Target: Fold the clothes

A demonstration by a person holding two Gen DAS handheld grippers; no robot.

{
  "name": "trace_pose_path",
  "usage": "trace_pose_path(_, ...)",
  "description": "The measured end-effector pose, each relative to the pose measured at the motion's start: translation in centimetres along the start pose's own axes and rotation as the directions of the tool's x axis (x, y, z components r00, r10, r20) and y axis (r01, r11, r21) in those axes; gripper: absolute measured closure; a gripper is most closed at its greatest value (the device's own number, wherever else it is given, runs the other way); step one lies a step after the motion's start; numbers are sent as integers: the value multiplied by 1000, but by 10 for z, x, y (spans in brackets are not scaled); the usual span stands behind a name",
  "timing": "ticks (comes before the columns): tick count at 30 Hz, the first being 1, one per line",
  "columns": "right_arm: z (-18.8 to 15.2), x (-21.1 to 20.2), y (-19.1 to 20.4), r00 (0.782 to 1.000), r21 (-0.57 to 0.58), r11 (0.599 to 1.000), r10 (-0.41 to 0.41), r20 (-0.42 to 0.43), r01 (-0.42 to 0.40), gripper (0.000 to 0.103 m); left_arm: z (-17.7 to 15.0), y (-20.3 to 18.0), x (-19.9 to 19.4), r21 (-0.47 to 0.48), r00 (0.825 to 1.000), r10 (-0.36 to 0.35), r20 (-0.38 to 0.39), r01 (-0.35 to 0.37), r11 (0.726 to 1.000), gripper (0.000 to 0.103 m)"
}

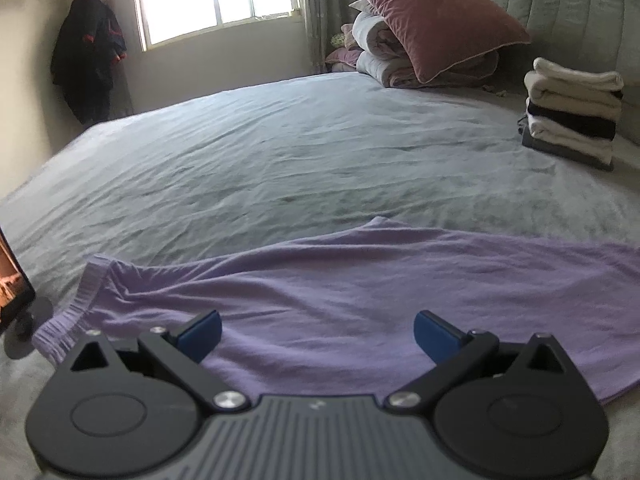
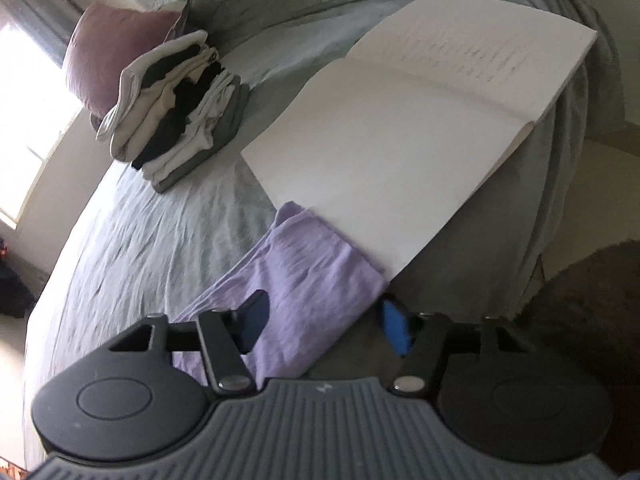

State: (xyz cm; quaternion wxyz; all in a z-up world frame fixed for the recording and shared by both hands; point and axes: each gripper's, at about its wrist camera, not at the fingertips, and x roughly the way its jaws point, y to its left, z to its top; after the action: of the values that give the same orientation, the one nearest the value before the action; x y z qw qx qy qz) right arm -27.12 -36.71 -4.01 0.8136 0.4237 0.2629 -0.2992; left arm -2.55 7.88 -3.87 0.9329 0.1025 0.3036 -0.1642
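Note:
A lilac garment (image 1: 340,300) lies spread flat on the grey bed sheet (image 1: 260,152), its ribbed waistband at the left. My left gripper (image 1: 318,334) is open just above the garment's near part, holding nothing. In the right wrist view the garment's other end (image 2: 316,276) lies folded in a strip, its far tip tucked under a large open white book (image 2: 400,152). My right gripper (image 2: 324,326) is open, its blue pads (image 2: 394,330) on either side of the strip, holding nothing.
A stack of folded clothes (image 1: 572,112) stands at the far right of the bed, also seen in the right wrist view (image 2: 176,112). A pink pillow (image 1: 432,16) on rolled quilts leans against the headboard. A phone on a stand (image 1: 12,280) sits at the left edge.

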Motion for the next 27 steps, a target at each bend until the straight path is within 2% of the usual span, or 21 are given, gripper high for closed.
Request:
trace_pose_path(8, -8, -6, 1, 999, 16, 1000, 26, 29, -26, 53, 2, 4, -1, -33, 1000, -14, -3, 14, 999, 0)
trace_pose_path(11, -9, -6, 5, 999, -7, 1000, 30, 34, -30, 53, 2, 4, -1, -37, 1000, -16, -6, 16, 999, 0)
trace_pose_path(16, -15, 2, 4, 998, 20, 999, 27, 52, -28, 54, 2, 5, -1, -42, 999, -34, -14, 33, 999, 0)
trace_pose_path(18, -19, 2, 7, 997, -6, 1000, 11, 78, -11, 64, 3, 5, 0, -50, 997, -66, -36, 64, 997, 1)
trace_pose_path(19, -21, 1, 8, 996, -22, 1000, 3, 89, -1, 71, 5, 6, 1, -57, 994, -96, -56, 93, 994, 1)
trace_pose_path(20, -22, 0, 10, 995, -39, 999, -5, 100, 9, 86, 5, 8, 1, -73, 989, -131, -68, 126, 989, 1)
trace_pose_path(21, -24, -1, 10, 994, -50, 999, -5, 108, 10, 91, 6, 9, 1, -93, 983, -165, -76, 158, 983, 1)
trace_pose_path(24, -25, -3, 13, 992, -67, 998, 14, 122, -6, 94, 7, 15, 0, -180, 961, -266, -76, 250, 951, 1)
trace_pose_path(27, -28, -5, 25, 989, -127, 992, 35, 145, -17, 96, 7, 20, 1, -286, 921, -385, -61, 353, 891, 1)
